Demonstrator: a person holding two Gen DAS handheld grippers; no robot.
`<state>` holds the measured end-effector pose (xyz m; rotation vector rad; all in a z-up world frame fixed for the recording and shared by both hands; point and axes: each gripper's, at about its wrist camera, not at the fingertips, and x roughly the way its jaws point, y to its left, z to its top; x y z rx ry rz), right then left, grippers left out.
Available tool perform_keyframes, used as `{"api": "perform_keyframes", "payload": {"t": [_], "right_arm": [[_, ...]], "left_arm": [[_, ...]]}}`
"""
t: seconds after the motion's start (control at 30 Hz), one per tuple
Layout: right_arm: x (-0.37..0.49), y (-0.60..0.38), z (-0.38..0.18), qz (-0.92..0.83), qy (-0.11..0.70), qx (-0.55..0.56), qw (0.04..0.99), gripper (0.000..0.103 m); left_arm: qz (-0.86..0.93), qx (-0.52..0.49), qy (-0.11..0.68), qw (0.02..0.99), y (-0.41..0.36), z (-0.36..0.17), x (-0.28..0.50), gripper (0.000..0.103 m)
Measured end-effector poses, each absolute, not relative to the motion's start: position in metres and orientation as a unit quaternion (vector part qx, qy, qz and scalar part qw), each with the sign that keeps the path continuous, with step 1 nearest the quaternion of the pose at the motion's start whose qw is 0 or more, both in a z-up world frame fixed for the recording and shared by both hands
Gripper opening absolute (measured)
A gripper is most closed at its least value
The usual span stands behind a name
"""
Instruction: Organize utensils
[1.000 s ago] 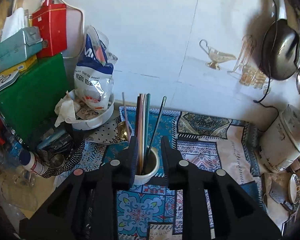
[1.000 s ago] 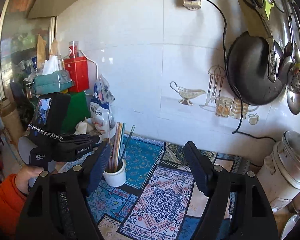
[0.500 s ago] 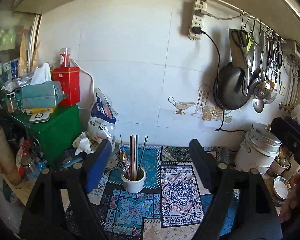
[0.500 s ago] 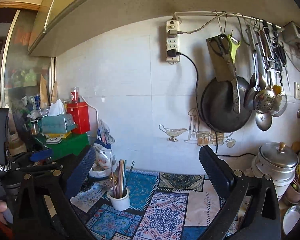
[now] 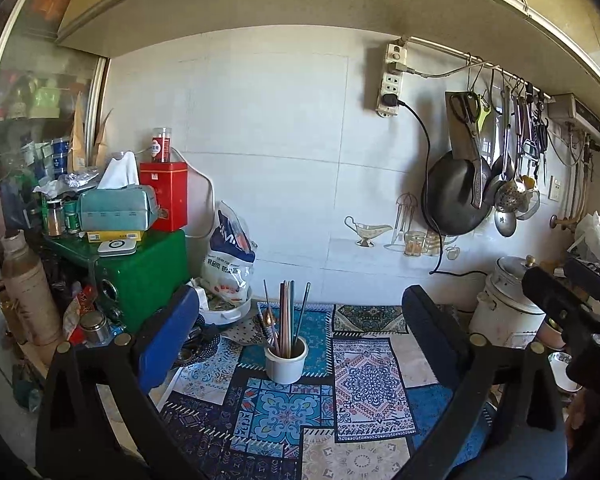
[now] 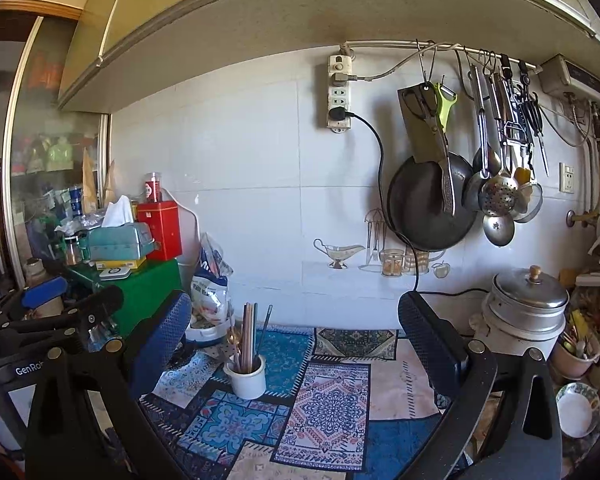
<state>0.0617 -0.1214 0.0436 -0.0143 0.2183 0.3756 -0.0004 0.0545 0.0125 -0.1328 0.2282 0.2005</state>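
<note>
A white cup (image 5: 286, 364) stands on the patterned mat (image 5: 364, 392) and holds several chopsticks and thin utensils (image 5: 287, 316), upright. It also shows in the right wrist view (image 6: 246, 378). My left gripper (image 5: 300, 344) is open and empty, well back from the cup, which sits between its fingers in the view. My right gripper (image 6: 296, 344) is open and empty, also back from the cup. The left gripper's body shows at the left of the right wrist view (image 6: 60, 320).
A green box (image 5: 140, 276) with a tissue box and red tin stands at the left, next to a food bag (image 5: 228, 256). A pan (image 5: 456, 200), ladles and scissors hang on the wall. A metal pot (image 6: 524, 304) stands at the right.
Both grippers have pulled back and up from the cup. The left gripper's jaws, nearly closed around the chopsticks a second ago, now stand wide open.
</note>
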Motion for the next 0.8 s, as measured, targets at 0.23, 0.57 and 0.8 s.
{"api": "perform_keyframes", "payload": {"t": [0.23, 0.57, 0.8], "right_arm": [[0.054, -0.123, 0.045, 0.175, 0.106, -0.004, 0.979, 0.103], [0.056, -0.122, 0.041, 0.172, 0.113, -0.003, 0.978, 0.103], [0.06, -0.121, 0.039, 0.174, 0.121, -0.004, 0.977, 0.103]], "left_arm": [[0.102, -0.068, 0.112, 0.986, 0.056, 0.009, -0.01, 0.102], [0.104, -0.066, 0.106, 0.987, 0.054, 0.012, -0.012, 0.102], [0.104, -0.061, 0.104, 0.987, 0.052, 0.013, -0.011, 0.102]]}}
